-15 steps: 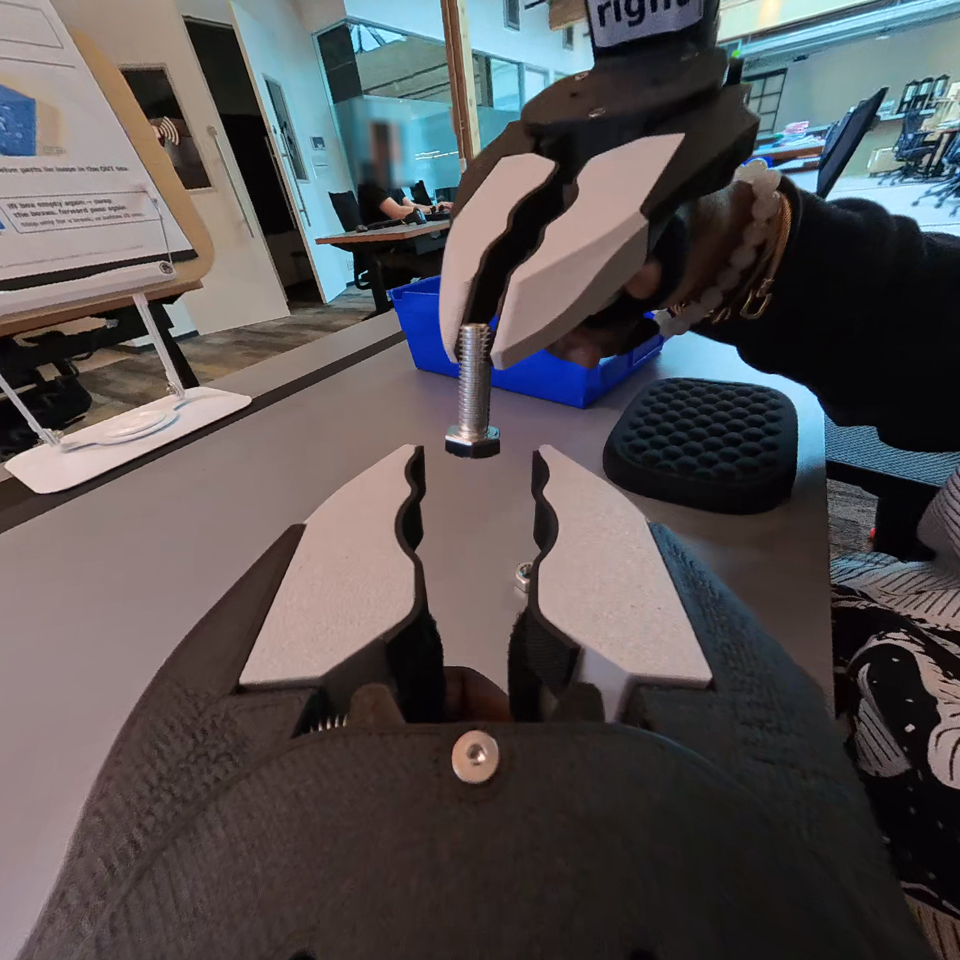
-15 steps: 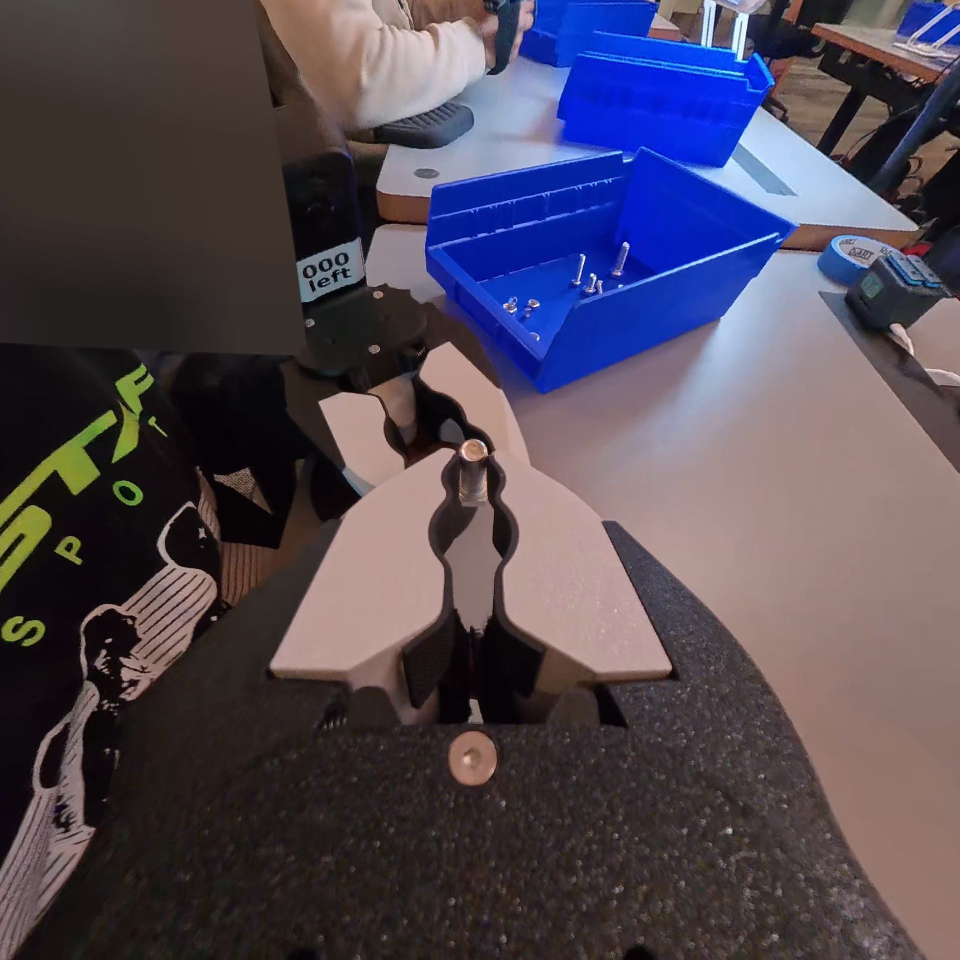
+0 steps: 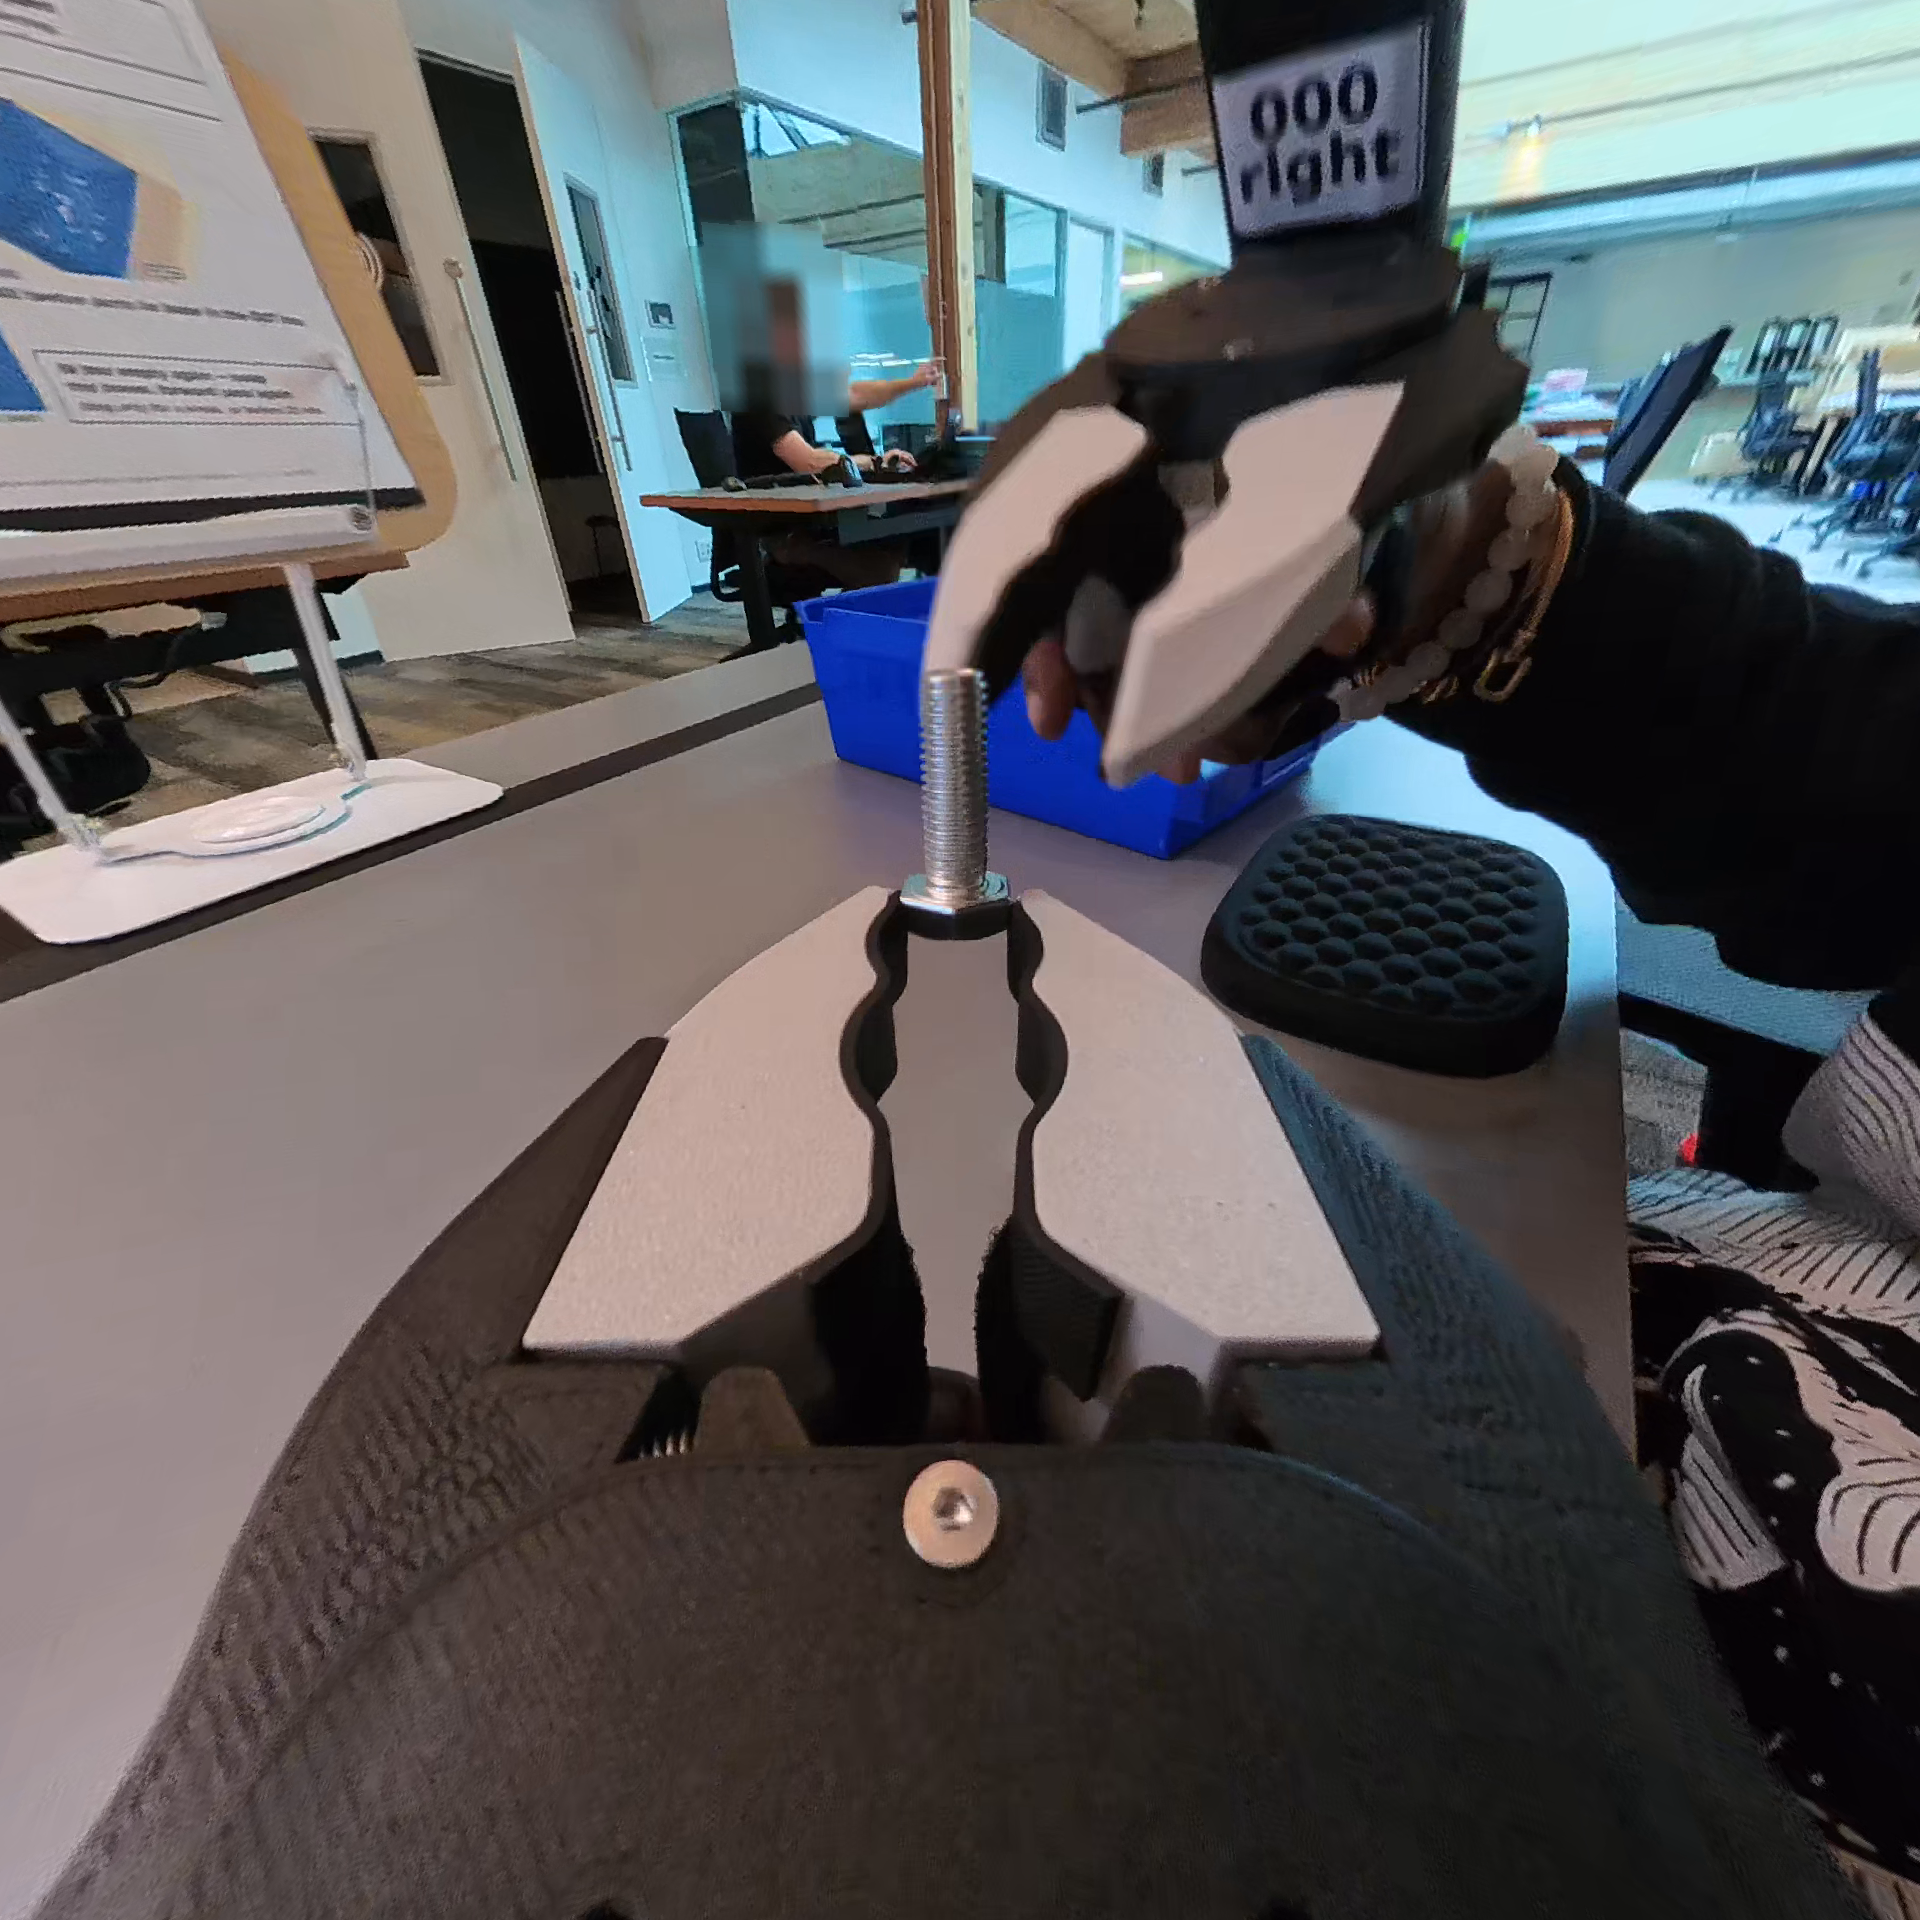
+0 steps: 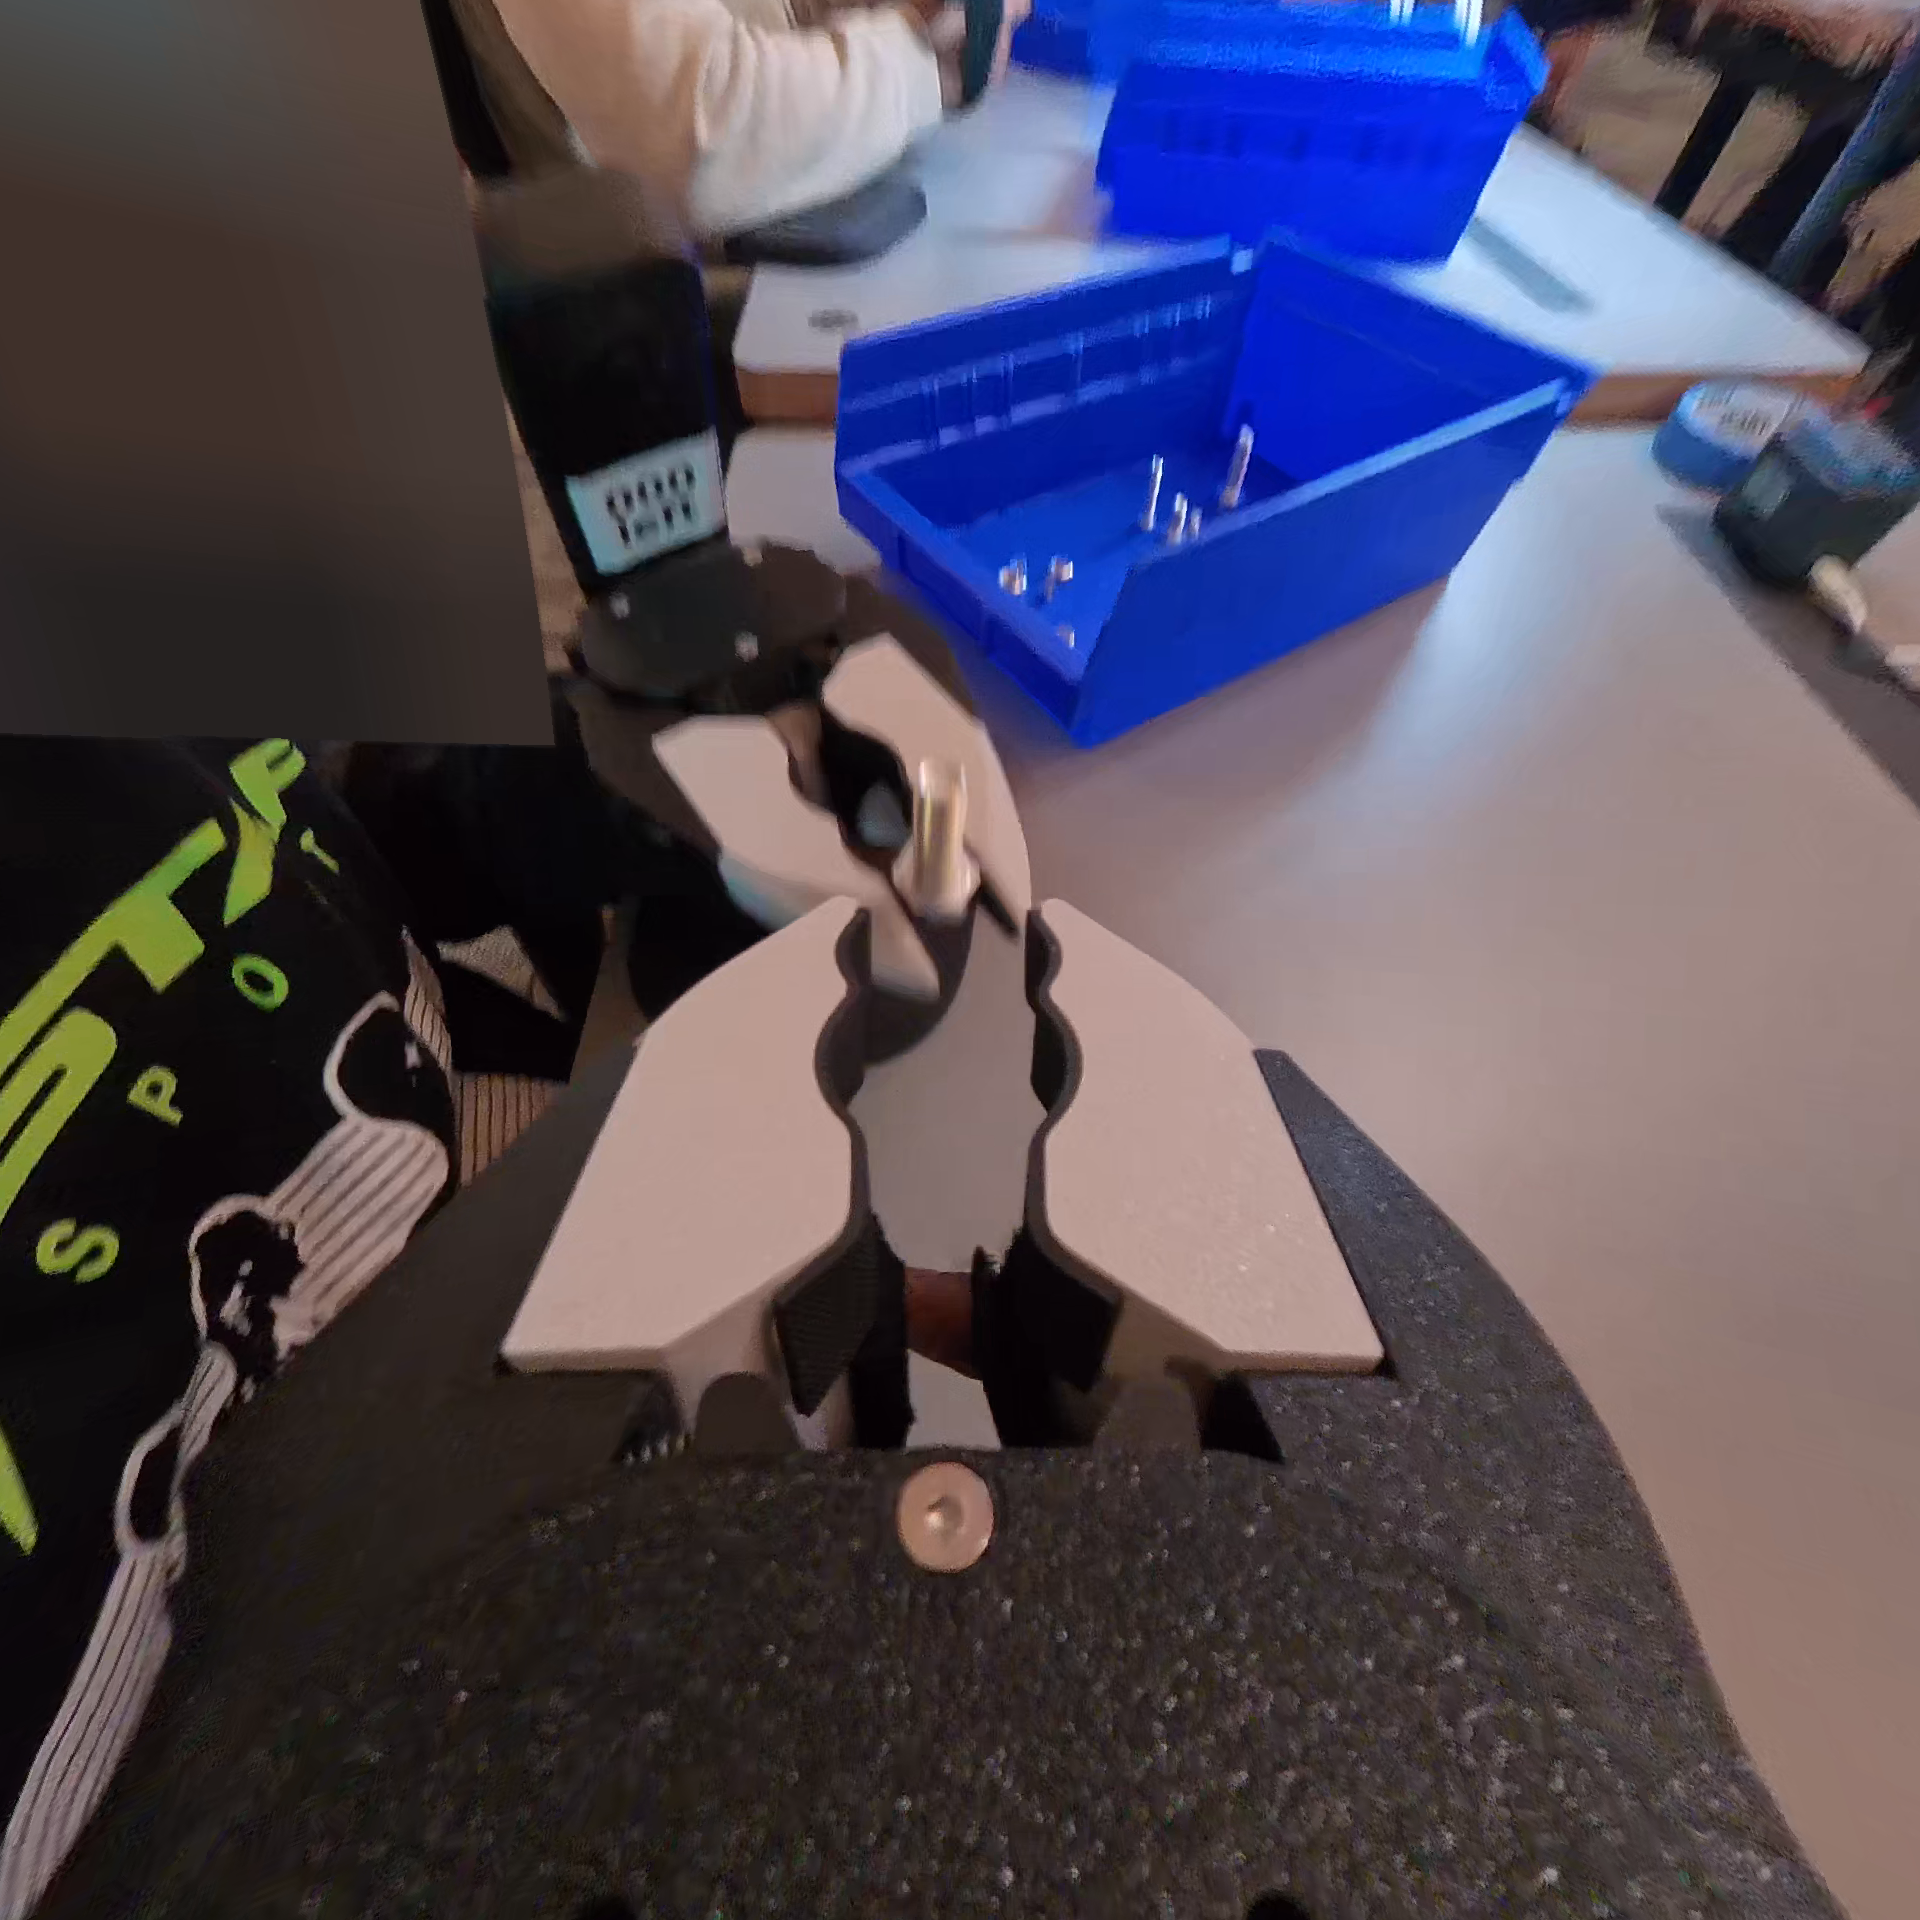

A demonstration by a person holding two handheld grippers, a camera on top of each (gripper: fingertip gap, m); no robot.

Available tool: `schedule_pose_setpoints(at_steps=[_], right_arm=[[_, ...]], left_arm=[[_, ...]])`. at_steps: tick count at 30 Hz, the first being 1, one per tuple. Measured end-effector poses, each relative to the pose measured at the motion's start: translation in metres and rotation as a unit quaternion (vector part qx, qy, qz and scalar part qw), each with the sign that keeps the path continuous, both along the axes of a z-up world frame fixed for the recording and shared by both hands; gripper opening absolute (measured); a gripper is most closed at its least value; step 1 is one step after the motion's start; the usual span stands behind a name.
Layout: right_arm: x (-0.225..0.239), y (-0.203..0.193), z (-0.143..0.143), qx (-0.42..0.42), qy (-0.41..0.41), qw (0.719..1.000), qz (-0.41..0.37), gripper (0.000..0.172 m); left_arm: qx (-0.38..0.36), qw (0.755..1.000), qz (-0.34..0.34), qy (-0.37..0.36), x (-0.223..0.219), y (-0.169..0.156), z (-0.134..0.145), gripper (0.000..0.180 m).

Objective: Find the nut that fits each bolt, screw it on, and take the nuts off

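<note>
Standing head-down on the table (image 3: 312, 1091), the bolt (image 3: 954, 790) is clamped at its head by the left gripper (image 3: 954, 920); the right gripper (image 3: 1039, 717), jaws apart and empty, hangs just above it. No nut on yet; spare hardware waits in the blue bin (image 4: 1299, 582) beyond the bolt

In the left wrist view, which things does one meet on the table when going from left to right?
White stand base → upright bolt held by its hex head in the left gripper → blue bin → black honeycomb pad.
</note>
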State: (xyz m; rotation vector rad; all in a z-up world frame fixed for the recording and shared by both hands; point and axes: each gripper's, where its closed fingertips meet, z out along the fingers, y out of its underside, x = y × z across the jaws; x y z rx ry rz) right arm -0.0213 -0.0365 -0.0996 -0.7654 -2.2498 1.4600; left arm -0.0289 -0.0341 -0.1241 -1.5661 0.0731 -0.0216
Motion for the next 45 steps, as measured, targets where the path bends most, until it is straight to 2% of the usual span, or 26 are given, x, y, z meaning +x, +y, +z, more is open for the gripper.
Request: schedule_pose_setpoints(at_steps=[2, 5, 8, 12, 20, 23, 26, 28, 32, 35, 37, 39, 45], right_arm=[[0.008, 0.012, -0.03, 0.056, -0.061, 0.996, 0.011, 0.031], [0.022, 0.028, -0.085, 0.175, -0.128, 0.975, 0.042, 0.031], [0.022, 0.033, -0.113, 0.222, -0.166, 0.96, 0.046, 0.031], [0.019, 0.035, -0.127, 0.254, -0.202, 0.945, 0.029, 0.031], [0.015, 0.034, -0.139, 0.289, -0.205, 0.934, 0.05, 0.025], [0.016, 0.033, -0.142, 0.294, -0.205, 0.932, 0.063, 0.018], [0.017, 0.029, -0.133, 0.273, -0.192, 0.94, 0.075, 0.018], [0.02, 0.027, -0.111, 0.248, -0.17, 0.949, 0.089, 0.018], [0.032, 0.027, -0.041, 0.223, -0.083, 0.96, 0.146, 0.018], [0.051, 0.013, 0.014, 0.182, -0.021, 0.955, 0.234, 0.017], [0.059, -0.001, 0.039, 0.164, 0.011, 0.944, 0.285, 0.017], [0.063, -0.014, 0.045, 0.177, 0.02, 0.928, 0.328, 0.018], [0.065, -0.034, 0.023, 0.243, 0.002, 0.876, 0.417, 0.018]], left_arm=[[-0.002, 1.0, 0.015, -0.001, -0.009, -0.005, -0.001, 0.018], [-0.001, 1.0, 0.011, -0.012, -0.011, -0.007, -0.002, 0.019], [-0.015, 1.0, 0.01, -0.003, -0.009, -0.004, -0.007, 0.019], [-0.018, 1.0, 0.007, 0.002, -0.007, -0.004, -0.008, 0.019], [-0.023, 1.0, -0.003, 0.001, -0.004, -0.003, -0.011, 0.018], [-0.024, 1.0, -0.005, 0.0, -0.004, -0.003, -0.011, 0.018], [-0.024, 1.0, -0.018, -0.006, -0.002, -0.002, -0.01, 0.018], [-0.029, 0.998, -0.046, -0.009, 0.004, -0.002, -0.009, 0.018], [-0.035, 0.984, -0.169, -0.038, 0.03, -0.006, -0.006, 0.018], [-0.036, 0.961, -0.269, -0.06, 0.054, -0.013, -0.003, 0.018], [-0.036, 0.944, -0.318, -0.078, 0.067, -0.016, -0.002, 0.018], [-0.05, 0.931, -0.353, -0.075, 0.076, -0.019, -0.005, 0.018], [-0.068, 0.906, -0.413, -0.066, 0.089, -0.028, -0.01, 0.018]])
